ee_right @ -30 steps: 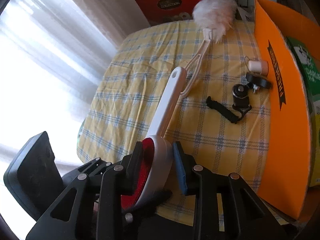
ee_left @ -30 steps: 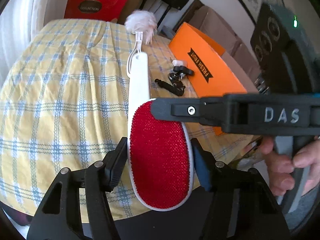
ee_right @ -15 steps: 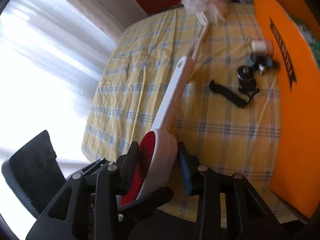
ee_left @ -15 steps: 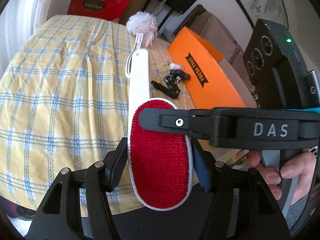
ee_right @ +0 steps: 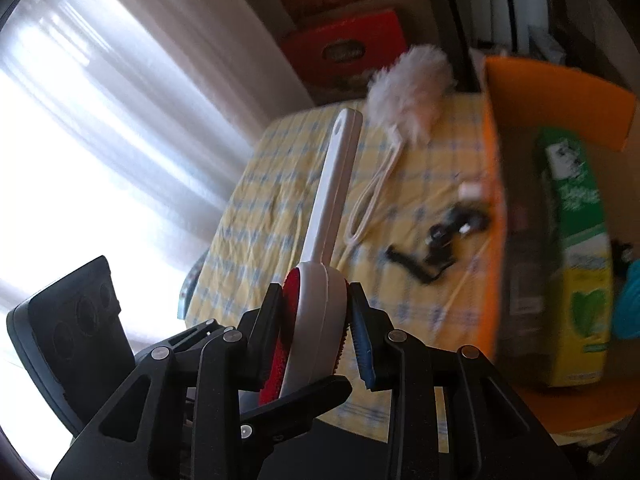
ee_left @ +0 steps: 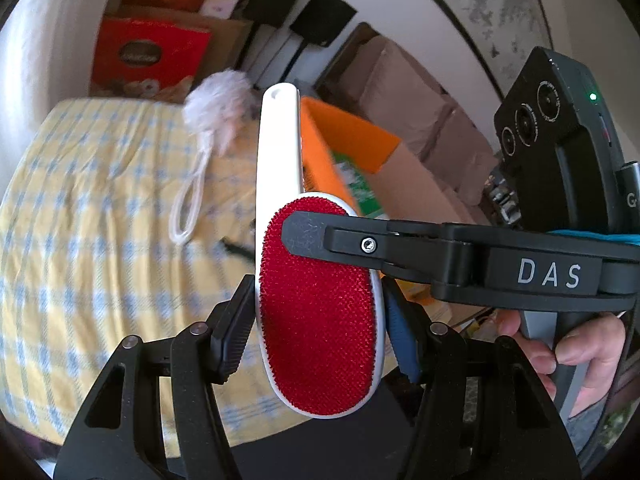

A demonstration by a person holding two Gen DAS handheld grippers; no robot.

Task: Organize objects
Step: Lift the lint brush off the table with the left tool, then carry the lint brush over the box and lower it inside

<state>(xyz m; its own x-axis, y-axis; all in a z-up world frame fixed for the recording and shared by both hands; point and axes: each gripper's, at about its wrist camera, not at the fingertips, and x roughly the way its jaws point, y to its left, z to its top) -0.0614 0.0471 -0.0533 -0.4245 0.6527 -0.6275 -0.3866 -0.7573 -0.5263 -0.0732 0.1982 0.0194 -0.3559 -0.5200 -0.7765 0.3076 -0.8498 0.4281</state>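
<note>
A lint brush (ee_left: 316,312) with a red pad and a long white handle (ee_right: 332,184) hangs above the yellow checked tablecloth (ee_left: 80,220). My left gripper (ee_left: 318,316) is shut on the edges of its oval head. My right gripper (ee_right: 315,312) clamps the same head across its red face and white back, its jaws closing a little with the head between them. One right finger (ee_left: 320,236) lies over the red pad in the left wrist view. A white feather duster (ee_right: 412,80) lies on the cloth at the far end.
An open orange box (ee_right: 492,200) stands at the table's right with a green carton (ee_right: 580,260) inside. Beside it on the cloth lie a black strap and mount (ee_right: 436,240) and a small white cylinder (ee_right: 470,191). A red box (ee_left: 148,56) stands behind the table.
Both grippers have risen with the lint brush, lifting its handle off the cloth. The table and the things on it now sit lower and farther away.
</note>
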